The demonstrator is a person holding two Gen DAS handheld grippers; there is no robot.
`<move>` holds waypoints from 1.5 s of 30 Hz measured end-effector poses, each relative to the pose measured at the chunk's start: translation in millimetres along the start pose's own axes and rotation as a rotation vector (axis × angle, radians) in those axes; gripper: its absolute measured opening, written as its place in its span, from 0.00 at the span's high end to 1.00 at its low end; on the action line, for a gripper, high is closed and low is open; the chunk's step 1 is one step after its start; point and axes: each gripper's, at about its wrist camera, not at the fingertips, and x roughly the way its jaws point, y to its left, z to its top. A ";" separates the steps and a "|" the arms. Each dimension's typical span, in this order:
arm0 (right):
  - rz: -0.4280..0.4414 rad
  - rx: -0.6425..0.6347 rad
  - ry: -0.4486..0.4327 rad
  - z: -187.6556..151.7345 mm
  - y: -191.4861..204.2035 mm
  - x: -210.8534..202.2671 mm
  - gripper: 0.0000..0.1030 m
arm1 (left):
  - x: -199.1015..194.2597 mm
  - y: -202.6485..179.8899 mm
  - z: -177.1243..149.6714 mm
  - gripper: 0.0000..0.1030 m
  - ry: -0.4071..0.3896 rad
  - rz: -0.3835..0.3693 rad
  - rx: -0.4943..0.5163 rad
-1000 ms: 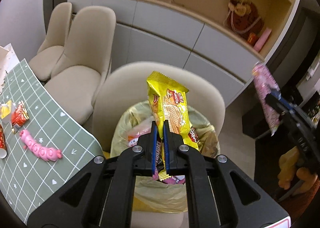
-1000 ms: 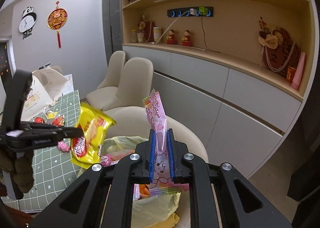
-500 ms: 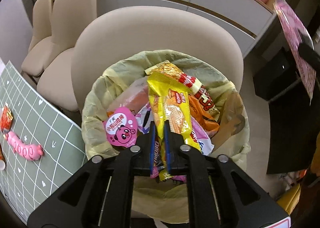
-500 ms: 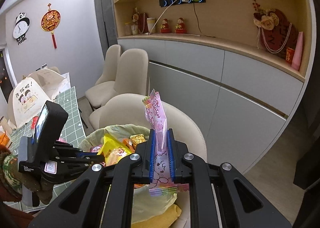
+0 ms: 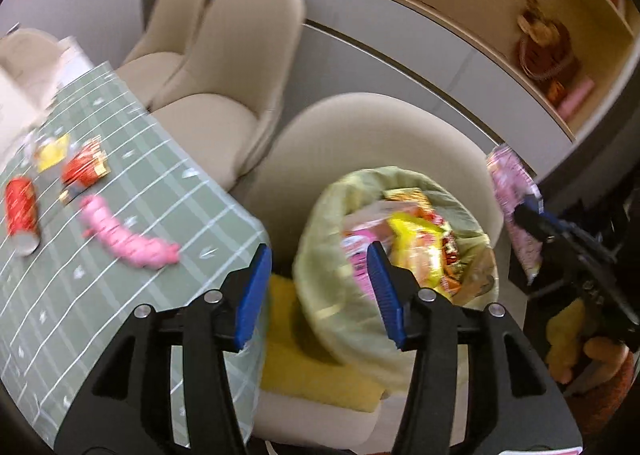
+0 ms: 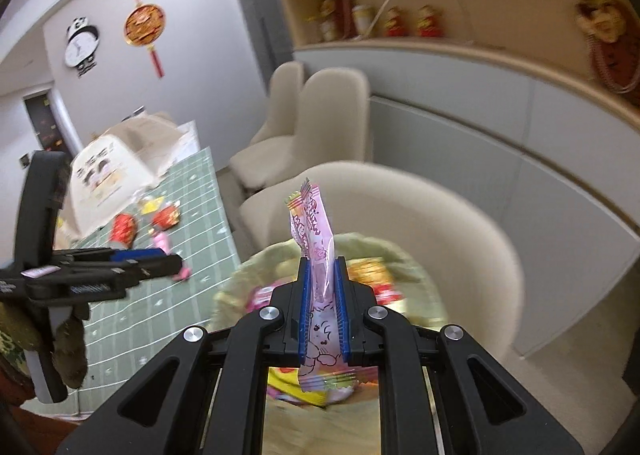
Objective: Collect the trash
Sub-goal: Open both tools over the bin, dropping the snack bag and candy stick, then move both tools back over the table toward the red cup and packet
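Observation:
A bin lined with a yellow-green bag (image 5: 320, 223) stands on a beige chair and holds several snack wrappers, with a yellow wrapper (image 5: 416, 239) on top. My left gripper (image 5: 319, 255) hangs over the bin's left rim. Its jaws are opening and nothing is between them. My right gripper (image 6: 320, 263) is shut on a pink wrapper (image 6: 312, 223), held upright just above the bin (image 6: 280, 259). In the left wrist view the right gripper (image 5: 532, 215) and its pink wrapper (image 5: 508, 179) sit right of the bin. The left gripper (image 6: 160, 259) shows at the left of the right wrist view.
A table with a green checked cloth (image 5: 120, 315) lies left of the bin. On it are a pink worm-shaped piece (image 5: 128, 239), a red wrapper (image 5: 84, 171), a red cup on its side (image 5: 22, 215) and a yellow wrapper (image 5: 50, 151). Beige chairs (image 5: 240, 55) and a cabinet stand behind.
My left gripper let go of the yellow wrapper, which now lies in the bin, opened, and swung left towards the table. My right gripper came down closer over the bin with the pink wrapper.

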 end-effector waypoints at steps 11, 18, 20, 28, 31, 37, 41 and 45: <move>-0.072 -0.061 0.115 -10.9 28.2 51.4 0.87 | -44.3 84.2 -27.6 0.53 -0.028 0.070 -0.159; -0.125 -0.053 0.119 -23.7 35.0 50.1 0.67 | -50.0 119.3 -43.2 0.53 -0.006 0.070 -0.214; -0.143 -0.056 0.111 -23.7 40.4 46.6 0.66 | -49.7 126.6 -47.7 0.53 0.002 0.068 -0.224; -0.106 -0.052 0.058 -13.8 82.2 37.8 0.66 | -58.1 170.2 -58.6 0.53 -0.008 0.102 -0.283; -0.030 -0.052 0.023 -3.8 106.8 42.2 0.66 | -68.8 196.3 -63.0 0.53 -0.035 0.137 -0.327; 0.074 -0.170 0.057 9.3 176.1 82.3 0.60 | -86.4 263.7 -76.5 0.50 -0.061 0.197 -0.441; 0.112 -0.228 0.106 13.9 222.0 119.7 0.60 | -91.6 302.0 -81.8 0.49 -0.066 0.198 -0.496; 0.149 -0.268 0.154 19.3 259.4 155.9 0.60 | -94.3 331.1 -73.9 0.45 -0.087 0.193 -0.498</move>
